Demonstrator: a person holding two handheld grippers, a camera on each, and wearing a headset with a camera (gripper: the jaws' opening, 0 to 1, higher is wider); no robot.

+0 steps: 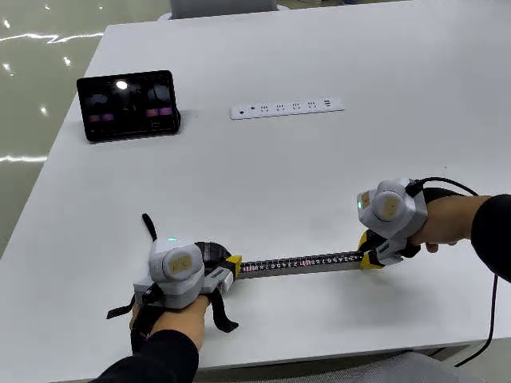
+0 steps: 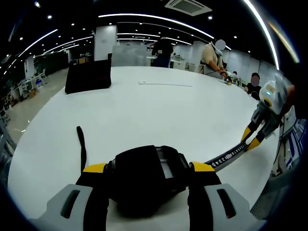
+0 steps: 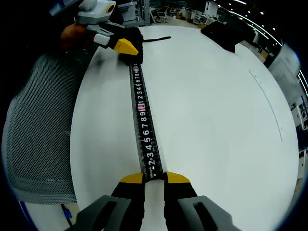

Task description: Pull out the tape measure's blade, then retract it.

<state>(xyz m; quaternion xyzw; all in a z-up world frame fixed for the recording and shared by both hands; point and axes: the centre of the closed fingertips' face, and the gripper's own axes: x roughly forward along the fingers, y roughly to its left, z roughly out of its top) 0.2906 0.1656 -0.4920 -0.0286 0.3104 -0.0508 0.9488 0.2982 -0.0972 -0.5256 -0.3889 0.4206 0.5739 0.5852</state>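
Left gripper (image 2: 149, 168) clamps the tape measure case (image 2: 144, 185), anchoring it; right gripper (image 3: 154, 179) pinches the blade (image 3: 143, 115) at its tip, so it stretches straight between the two.

Open-plan office, seen from a long white table (image 1: 335, 64).
Strip lights (image 2: 159, 18) are running across a dark ceiling beside an air-conditioning vent (image 2: 187, 6); people (image 2: 211, 55) are standing beyond the table, desks and chairs (image 3: 166, 9) are crowding the background, and a power strip (image 1: 287, 107) and tablet (image 1: 128, 104) are lying toward the far edge.
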